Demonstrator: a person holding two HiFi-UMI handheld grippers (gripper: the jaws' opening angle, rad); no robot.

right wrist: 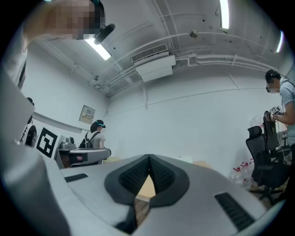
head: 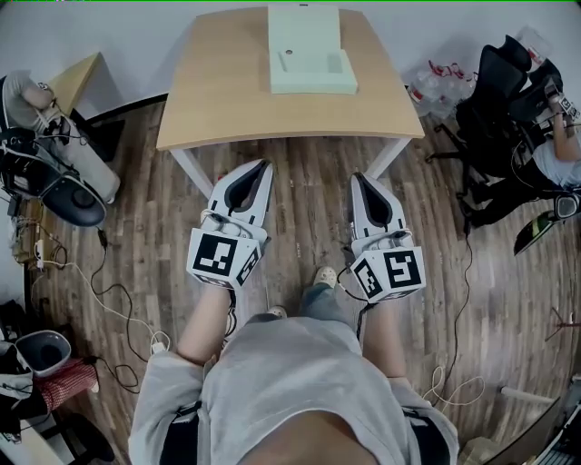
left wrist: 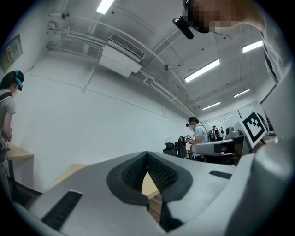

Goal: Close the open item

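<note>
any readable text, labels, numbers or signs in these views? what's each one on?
No text can be read in any view.
Wall sign, right gripper view: print too small to read.
Wall poster, left gripper view: too blurred to read.
Plastic bags, head view: red print, too small to read.
Marker cubes: square code patterns only, no letters.

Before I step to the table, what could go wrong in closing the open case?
The pale case lies toward the far side of the table, so you may have to lean far over it.
Loose cables trail at your left; you could trip.
The left tongs and right tongs are shut; a push on the open lid might slide the case.
</note>
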